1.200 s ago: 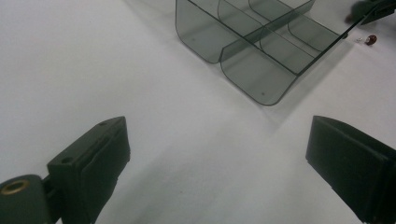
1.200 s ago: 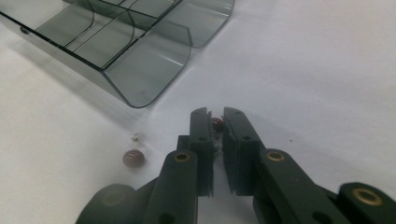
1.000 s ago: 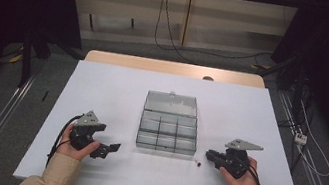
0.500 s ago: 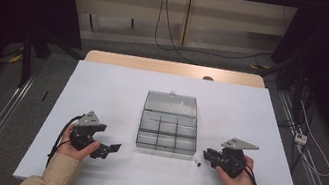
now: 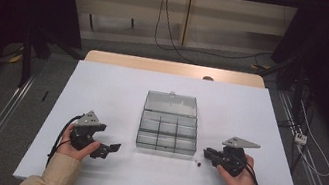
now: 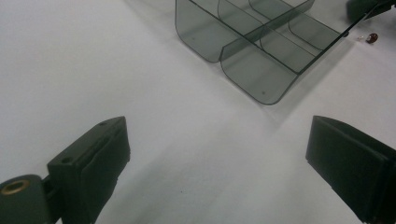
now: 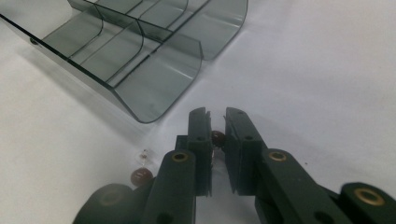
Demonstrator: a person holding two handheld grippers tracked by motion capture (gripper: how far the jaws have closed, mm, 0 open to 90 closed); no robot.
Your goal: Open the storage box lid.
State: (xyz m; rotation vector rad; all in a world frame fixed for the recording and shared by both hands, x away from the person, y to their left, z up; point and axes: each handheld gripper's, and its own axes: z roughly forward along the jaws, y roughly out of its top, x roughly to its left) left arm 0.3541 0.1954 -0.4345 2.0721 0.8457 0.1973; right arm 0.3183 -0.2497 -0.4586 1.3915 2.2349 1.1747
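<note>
The right claw (image 7: 215, 125) is pinched on a small dark red bead (image 7: 217, 137), low over the table (image 7: 327, 70) beside the box (image 7: 154, 56). Tiny, hard, round and probably slippery, it needs a centred squeeze. Another bead (image 7: 140, 176) lies nearby. The left claw (image 6: 215, 158) gapes, empty.

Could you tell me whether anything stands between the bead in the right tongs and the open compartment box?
Nothing visible does: the right tongs pinch a dark red bead, and only bare white table lies before the open box.
</note>
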